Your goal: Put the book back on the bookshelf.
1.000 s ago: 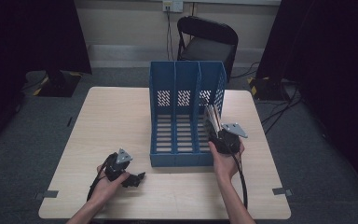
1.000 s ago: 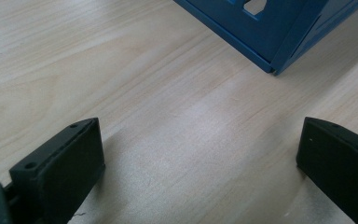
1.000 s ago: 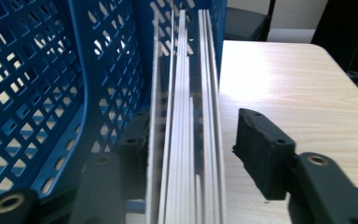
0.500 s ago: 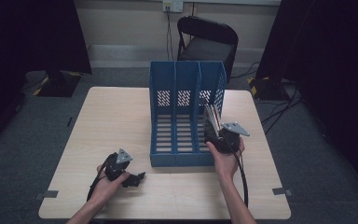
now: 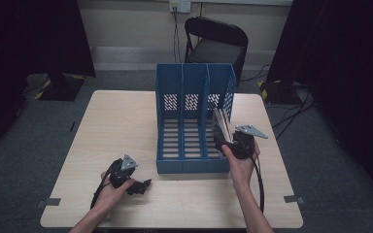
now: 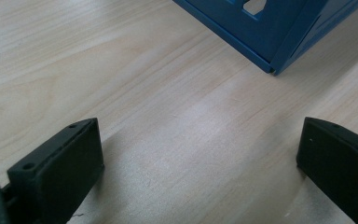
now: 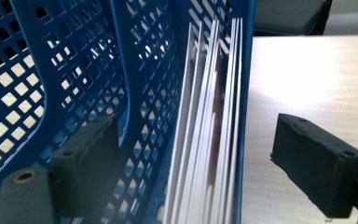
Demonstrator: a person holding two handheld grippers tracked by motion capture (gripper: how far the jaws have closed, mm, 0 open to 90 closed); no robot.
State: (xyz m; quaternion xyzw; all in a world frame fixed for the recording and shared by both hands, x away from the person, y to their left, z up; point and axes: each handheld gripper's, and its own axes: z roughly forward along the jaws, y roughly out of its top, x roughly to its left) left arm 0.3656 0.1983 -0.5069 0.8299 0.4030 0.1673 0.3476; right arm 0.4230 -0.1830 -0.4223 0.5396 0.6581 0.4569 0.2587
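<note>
— Between the jaws of our right hand-held gripper [image 7: 193, 158] we see the stack of thin white sheets [image 7: 209, 130], standing on edge in the blue file rack [image 5: 194, 121]. Do the pads press on it?

— No, we see a gap on both sides. The jaws have just been opening and now stand wide apart; the sheets and the rack's outer wall rise between them, touched by neither pad

— Which compartment do the sheets sit in?

— From the high view, the one nearest our right hand-held gripper [image 5: 222, 137], the rightmost of three. In the right gripper view the sheets lean against that outer wall, with the perforated divider just beyond them on the far side

— And our left one?

— Our left hand-held gripper [image 5: 138, 187] rests low on the worktop [image 5: 116, 126], well apart from the right one, on the other side of the rack's front. In the left gripper view its jaws are spread wide with only bare wood grain between them [image 6: 200, 154]; nothing is held. Ahead of it and off to one side, a lower corner of the blue rack [image 6: 272, 70] shows, near but not touching

— Anything beyond the rack?

— A dark folding chair [image 5: 216, 41] behind the worktop's far edge, and cables on the grey floor
</note>
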